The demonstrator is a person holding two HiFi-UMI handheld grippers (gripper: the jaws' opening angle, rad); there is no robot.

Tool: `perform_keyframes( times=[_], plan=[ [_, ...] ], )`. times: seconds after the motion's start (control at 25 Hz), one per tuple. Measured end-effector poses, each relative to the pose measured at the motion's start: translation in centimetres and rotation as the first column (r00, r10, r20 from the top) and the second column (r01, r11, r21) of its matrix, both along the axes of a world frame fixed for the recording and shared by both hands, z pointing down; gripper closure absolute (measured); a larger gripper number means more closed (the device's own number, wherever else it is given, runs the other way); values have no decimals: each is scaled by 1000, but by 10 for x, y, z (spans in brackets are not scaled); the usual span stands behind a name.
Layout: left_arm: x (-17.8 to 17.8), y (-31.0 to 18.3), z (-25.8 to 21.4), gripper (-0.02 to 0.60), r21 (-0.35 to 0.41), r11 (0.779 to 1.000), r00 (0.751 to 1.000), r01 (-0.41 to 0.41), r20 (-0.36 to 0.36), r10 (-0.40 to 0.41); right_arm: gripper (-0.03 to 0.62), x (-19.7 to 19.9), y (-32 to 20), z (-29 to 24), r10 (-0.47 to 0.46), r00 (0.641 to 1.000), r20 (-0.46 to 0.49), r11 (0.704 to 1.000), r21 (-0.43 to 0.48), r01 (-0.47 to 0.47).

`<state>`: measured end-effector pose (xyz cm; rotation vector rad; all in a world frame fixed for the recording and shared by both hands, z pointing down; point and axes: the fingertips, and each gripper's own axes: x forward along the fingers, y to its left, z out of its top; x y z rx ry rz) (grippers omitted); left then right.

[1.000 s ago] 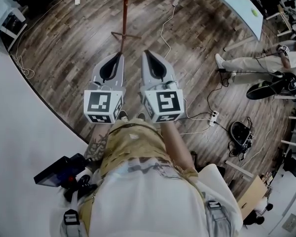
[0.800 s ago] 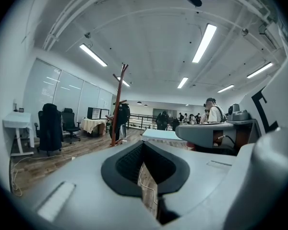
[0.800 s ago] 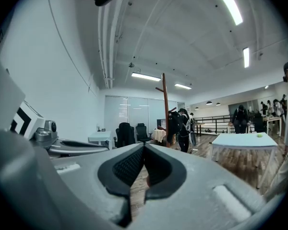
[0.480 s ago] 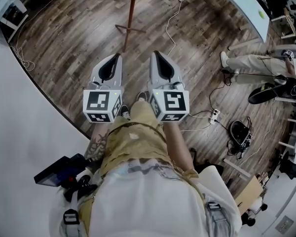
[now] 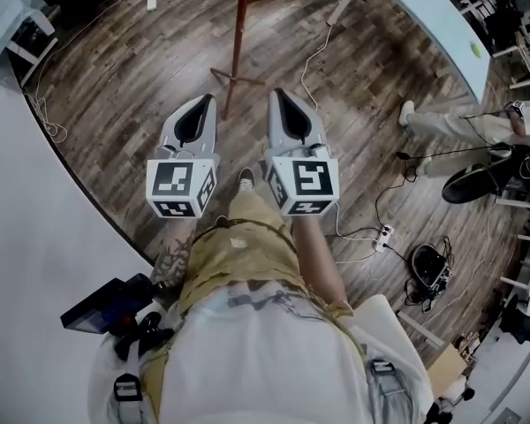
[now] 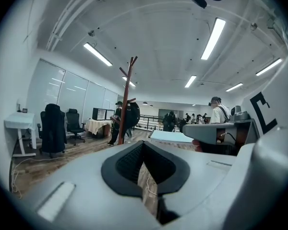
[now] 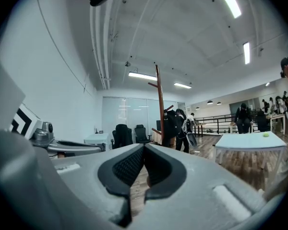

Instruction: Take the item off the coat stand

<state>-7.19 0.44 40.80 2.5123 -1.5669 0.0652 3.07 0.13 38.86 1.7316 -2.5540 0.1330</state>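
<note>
Left tool [image 5: 203, 104] and right tool [image 5: 279, 97] both closed, empty, held side by side above wooden floor [image 5: 132, 69]. Coat stand [image 5: 238, 47] stands ahead; dark bag [image 7: 173, 122] hangs on it, well apart from both tools.

Left gripper [image 5: 205, 104] and right gripper [image 5: 279, 98] are held side by side, level, pointing forward; both jaws closed, gripping nothing.
</note>
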Motion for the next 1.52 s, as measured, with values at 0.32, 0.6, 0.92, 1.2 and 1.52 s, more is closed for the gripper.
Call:
perform_keyframes(
  times=[0.32,0.6,0.92,1.2,1.52],
  plan=[
    [26,-62,-47,584,29,999,999,41,18,-42,597,18,-70,-45,-68,997,20,998,15,68],
    [37,-120,-19,584,-12,998,998,55,24,-55,595,28,-125,-10,-84,996,24,995,-48,85],
    [28,-162,-13,584,-24,999,999,34,21,-33,595,14,-165,-2,-79,997,25,995,-65,81],
    [35,-210,-25,584,-4,999,999,-46,-1,46,595,8,-206,-13,-46,999,5,997,-61,46],
    [11,-251,-25,584,-3,997,996,-82,-17,82,595,-16,-251,-20,-9,1000,-11,999,-37,8]
  ],
)
